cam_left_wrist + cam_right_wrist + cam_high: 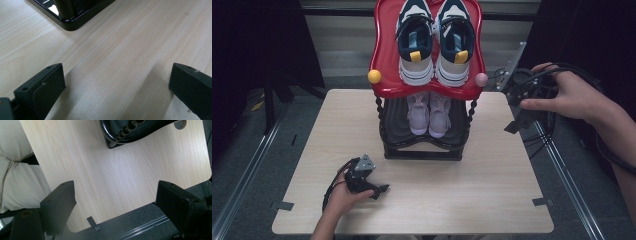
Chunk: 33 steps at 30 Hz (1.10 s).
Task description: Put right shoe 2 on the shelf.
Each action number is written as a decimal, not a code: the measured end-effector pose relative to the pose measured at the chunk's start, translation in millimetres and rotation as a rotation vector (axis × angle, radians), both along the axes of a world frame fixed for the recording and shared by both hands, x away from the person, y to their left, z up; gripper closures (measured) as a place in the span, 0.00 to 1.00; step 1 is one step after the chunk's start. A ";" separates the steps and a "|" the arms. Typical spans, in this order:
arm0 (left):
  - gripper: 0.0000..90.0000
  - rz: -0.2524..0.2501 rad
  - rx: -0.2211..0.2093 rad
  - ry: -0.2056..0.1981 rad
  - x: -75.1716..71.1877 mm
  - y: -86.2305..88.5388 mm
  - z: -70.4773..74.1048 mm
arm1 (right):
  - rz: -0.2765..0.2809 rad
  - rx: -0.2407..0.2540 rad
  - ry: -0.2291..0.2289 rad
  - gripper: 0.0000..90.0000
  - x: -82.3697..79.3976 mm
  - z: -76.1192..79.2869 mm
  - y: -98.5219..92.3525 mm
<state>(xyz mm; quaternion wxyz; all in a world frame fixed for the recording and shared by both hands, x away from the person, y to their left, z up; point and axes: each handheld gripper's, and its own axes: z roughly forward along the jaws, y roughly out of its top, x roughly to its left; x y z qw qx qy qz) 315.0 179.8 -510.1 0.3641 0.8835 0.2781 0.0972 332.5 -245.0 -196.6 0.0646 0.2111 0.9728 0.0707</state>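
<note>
While jaws gape, shoe rack point(422, 145) mid-table — sneakers point(436, 42) atop.

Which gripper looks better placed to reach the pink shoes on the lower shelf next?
Probably left. The left gripper rests open on the table just before the rack's open front, where the pink shoes sit. The right gripper, also open, hangs off the table's right edge, beside the rack.

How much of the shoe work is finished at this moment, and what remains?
Looks done: a navy-and-white pair sits on the rack's red top shelf, and a pink pair on the black lower shelf. In hand: nothing; the left gripper and right gripper are open and empty. Left: no loose shoes are visible on the table.
</note>
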 end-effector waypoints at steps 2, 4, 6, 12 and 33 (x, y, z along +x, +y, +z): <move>0.00 -0.001 0.001 0.000 0.0 0.1 0.0 | 0.003 0.001 0.004 0.17 -1.1 -5.5 -0.5; 0.00 0.002 -0.003 -0.003 0.0 -0.2 -0.1 | -0.002 0.009 0.005 0.17 -2.3 -11.0 -1.1; 0.00 0.002 -0.003 -0.003 0.0 -0.2 -0.1 | -0.002 0.015 0.006 0.17 -3.6 -16.3 -1.9; 0.00 0.003 -0.004 -0.003 0.0 -0.2 -0.2 | -0.001 0.015 0.014 0.17 -7.0 -28.5 -5.3; 0.00 0.004 -0.003 -0.003 -0.1 -0.3 -0.2 | -0.015 0.061 0.036 0.17 -20.6 -93.1 -10.1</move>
